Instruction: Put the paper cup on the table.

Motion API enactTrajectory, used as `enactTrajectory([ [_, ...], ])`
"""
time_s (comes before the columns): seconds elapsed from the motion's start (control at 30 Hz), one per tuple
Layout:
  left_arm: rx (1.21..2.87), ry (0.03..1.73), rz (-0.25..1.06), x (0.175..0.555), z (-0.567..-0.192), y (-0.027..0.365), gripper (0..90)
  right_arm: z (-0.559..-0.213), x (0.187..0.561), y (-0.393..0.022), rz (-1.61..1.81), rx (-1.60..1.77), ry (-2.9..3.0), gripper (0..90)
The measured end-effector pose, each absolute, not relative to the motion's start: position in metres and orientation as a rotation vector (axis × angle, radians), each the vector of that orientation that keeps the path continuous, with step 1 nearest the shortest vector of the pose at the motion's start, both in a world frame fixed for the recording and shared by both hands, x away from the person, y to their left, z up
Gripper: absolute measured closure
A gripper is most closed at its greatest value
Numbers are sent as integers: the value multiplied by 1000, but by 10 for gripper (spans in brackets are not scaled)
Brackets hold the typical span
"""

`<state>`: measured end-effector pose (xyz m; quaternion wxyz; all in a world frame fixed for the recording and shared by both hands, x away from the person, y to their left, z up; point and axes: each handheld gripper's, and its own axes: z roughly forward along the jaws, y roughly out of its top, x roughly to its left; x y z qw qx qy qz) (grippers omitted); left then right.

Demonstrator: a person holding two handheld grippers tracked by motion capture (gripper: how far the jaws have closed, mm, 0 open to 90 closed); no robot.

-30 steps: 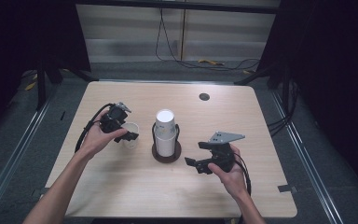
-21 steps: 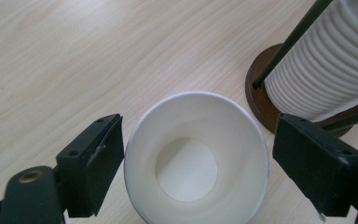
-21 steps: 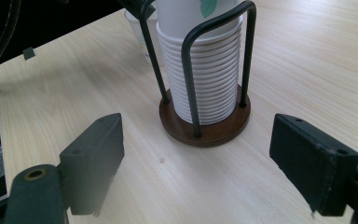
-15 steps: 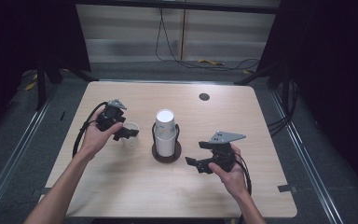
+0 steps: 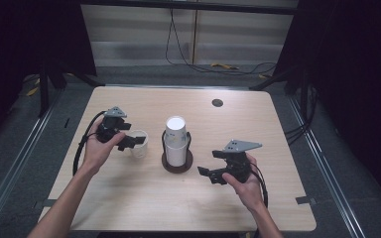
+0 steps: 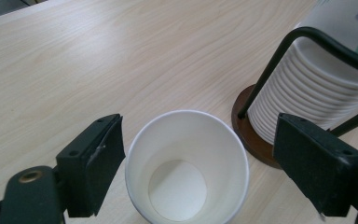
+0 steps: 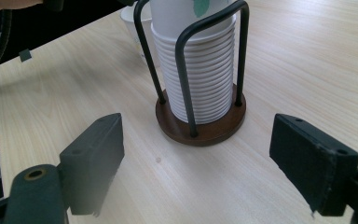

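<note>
High view: left gripper (image 5: 131, 142) at the single paper cup (image 5: 139, 144), left of table (image 5: 129, 198) centre, toward the left edge; jaw-to-cup gap too small to read here, cup partly hidden by the gripper. Cup stack (image 5: 176, 140) in a wire holder (image 5: 177, 161) stands mid-table. Right gripper (image 5: 209, 173) sits just right of the holder, nearer the front edge, apart from it. Person's forearms cut off at the bottom.

Left gripper view: jaws wide, paper cup (image 6: 186, 165) upright between them, mouth up, empty; left pad just beside the rim, right pad clearly off it, so not clamped. Cup's near rim cut off by the frame bottom. Cup stack (image 6: 307, 93) and holder base (image 6: 249, 135) right behind, top cropped.

Right gripper view: jaws wide, nothing between, bare table (image 7: 307, 56) under them. Holder (image 7: 200, 126) with its stack (image 7: 200, 79) straight ahead, stack top cut off. Single cup (image 7: 133, 25) mostly hidden behind the holder's wires.
</note>
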<state>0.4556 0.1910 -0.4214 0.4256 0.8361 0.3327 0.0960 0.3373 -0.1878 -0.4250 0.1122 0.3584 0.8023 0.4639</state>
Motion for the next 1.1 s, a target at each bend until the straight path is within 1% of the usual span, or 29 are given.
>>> enactTrajectory([
  [0.07,2072,828,254,453,-421,193,166,-425,337,-188,1361,1053,2353,174],
  [0.2,2037,831,240,449,-422,195,166,-425,337,-188,1363,1055,2348,172],
  [0.4,2003,810,239,439,-421,196,167,-426,338,-189,1353,1071,2337,149],
  [0.47,1992,795,257,435,-420,196,167,-426,338,-189,1342,1074,2333,138],
  [0.7,1970,745,251,420,-418,197,167,-427,338,-188,1338,1087,2328,139],
  [0.9,1937,737,244,406,-416,198,167,-427,338,-189,1330,1087,2324,140],
  [1.0,1913,714,275,397,-419,197,167,-426,336,-189,1325,1082,2321,140],
  [1.1,1900,743,256,391,-423,198,167,-425,335,-189,1326,1086,2313,140],
])
